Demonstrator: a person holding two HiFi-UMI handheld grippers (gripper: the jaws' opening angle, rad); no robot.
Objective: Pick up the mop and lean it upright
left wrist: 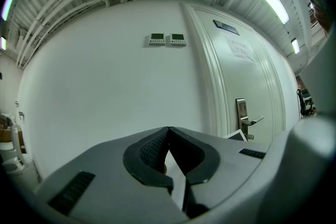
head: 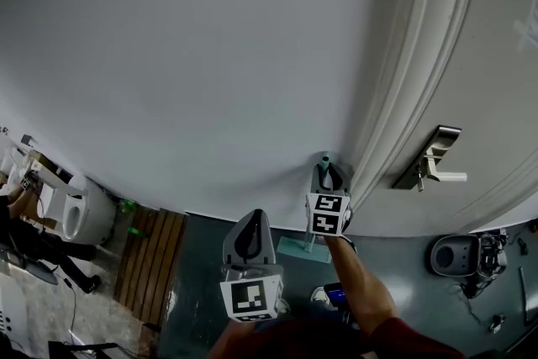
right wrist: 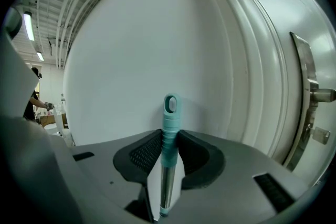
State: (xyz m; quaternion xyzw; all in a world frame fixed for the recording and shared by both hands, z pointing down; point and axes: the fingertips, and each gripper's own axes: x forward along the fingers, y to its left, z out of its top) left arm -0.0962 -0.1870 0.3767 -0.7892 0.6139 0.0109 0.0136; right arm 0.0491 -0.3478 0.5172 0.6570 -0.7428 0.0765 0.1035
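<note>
Grips with the right claw (right wrist: 169,138) a slim mop (right wrist: 170,107), black ribbed pads closed on both sides of its ridged teal plastic grip, just below the oval hanging loop at the tip. Stands the mop near upright, long axis dropping straight down from the claw through a smooth, bright metal shaft to a pale, flat, rectangular mop head (head: 301,249) lying on the dark grey floor (head: 210,273) near the foot of the plain white wall (head: 210,71). Places the teal cap close to that wall, ahead of the claw and just left of the moulded white door frame (head: 403,71); whether touching it yet, cannot tell. Calls, most likely, for a short tip forward until the cap rests on the wall, then a gentle release. Risks a sideways slide, judging by the smooth painted surface and the hard, rounded plastic cap. Holds the left claw (left wrist: 168,136) shut and empty, textured black pads meeting at the tips, lower in the head view and farther from the mop than the right. Shows a brushed metal lever handle (head: 437,164) on the white door to the right, well apart from the mop.
</note>
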